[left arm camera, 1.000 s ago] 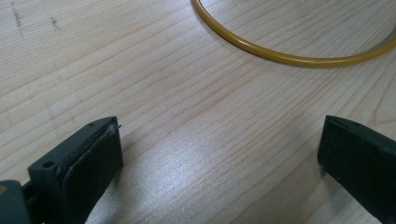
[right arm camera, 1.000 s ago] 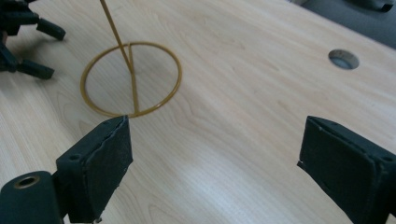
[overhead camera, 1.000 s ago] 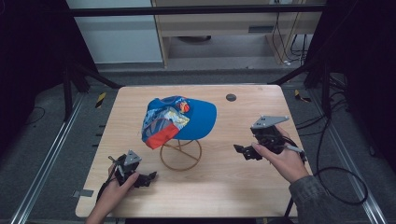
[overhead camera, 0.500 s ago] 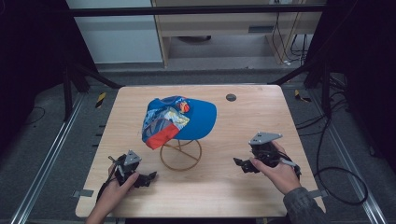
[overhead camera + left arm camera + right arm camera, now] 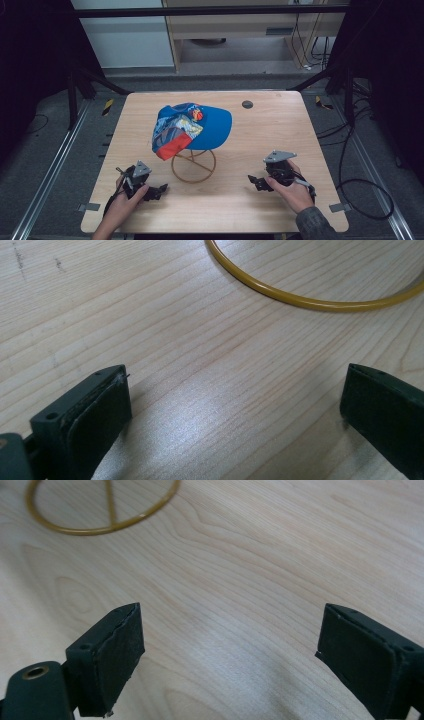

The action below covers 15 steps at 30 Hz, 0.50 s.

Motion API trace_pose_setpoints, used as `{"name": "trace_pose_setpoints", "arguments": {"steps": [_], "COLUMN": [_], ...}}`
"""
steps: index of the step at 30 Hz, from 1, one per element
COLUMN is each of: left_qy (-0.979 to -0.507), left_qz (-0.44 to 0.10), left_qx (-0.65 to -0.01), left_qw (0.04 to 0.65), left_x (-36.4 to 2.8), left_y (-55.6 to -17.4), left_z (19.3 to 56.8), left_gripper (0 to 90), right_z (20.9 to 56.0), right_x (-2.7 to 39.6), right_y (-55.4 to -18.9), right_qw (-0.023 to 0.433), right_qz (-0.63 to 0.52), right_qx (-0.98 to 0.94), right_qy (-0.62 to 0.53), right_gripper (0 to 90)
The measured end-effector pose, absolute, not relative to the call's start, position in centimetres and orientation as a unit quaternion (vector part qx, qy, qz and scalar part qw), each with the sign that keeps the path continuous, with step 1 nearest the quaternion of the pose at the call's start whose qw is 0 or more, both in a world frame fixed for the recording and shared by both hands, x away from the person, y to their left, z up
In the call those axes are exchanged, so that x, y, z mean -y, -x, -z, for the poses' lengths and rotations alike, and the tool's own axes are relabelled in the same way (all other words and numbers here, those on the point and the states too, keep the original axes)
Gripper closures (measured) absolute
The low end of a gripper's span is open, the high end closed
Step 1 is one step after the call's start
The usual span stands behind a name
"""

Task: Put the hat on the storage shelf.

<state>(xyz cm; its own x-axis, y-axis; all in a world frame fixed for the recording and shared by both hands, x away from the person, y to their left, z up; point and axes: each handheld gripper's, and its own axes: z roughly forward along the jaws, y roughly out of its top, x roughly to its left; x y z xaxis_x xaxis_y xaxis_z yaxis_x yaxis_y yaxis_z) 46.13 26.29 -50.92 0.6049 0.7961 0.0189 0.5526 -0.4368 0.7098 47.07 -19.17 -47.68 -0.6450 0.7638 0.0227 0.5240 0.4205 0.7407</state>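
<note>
A blue cap (image 5: 192,129) with a red, orange and patterned front hangs on a gold wire stand (image 5: 193,165) at the middle of the wooden table (image 5: 280,130). My left gripper (image 5: 159,190) rests low at the table's front left, open, jaws wide with only bare wood between them. The stand's ring base (image 5: 310,299) curves across the top of the left gripper view. My right gripper (image 5: 254,181) rests at the front right, open and empty. The stand's ring base (image 5: 100,515) lies beyond it at the upper left of the right gripper view.
A small dark round spot (image 5: 247,104) sits near the table's far edge. Dark frame bars and cables surround the table, with a shelf unit behind. A person's hands hold both grippers at the front edge.
The right gripper has come down and toward the front edge of the table. The left gripper has stayed in place. The cap has not moved.
</note>
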Motion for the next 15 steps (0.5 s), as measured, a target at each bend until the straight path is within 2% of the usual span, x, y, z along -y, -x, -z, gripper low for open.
{"name": "trace_pose_setpoints", "arguments": {"steps": [12, 15], "left_qy": [-0.828, -0.828], "left_qz": [-0.18, -0.179], "left_qx": [-0.406, -0.407], "left_qw": [0.341, 0.341], "left_x": [-26.3, -26.3], "left_y": [-46.1, -46.1], "left_z": [50.9, 50.9], "left_gripper": [0.0, 0.0], "right_z": [50.4, 51.1], "right_x": [19.1, 18.9], "right_y": [-47.8, -47.6], "right_qw": [0.17, 0.186], "right_qz": [-0.354, -0.349], "right_qx": [-0.815, -0.813], "right_qy": [-0.426, -0.428], "right_gripper": [10.4, 8.0]}}
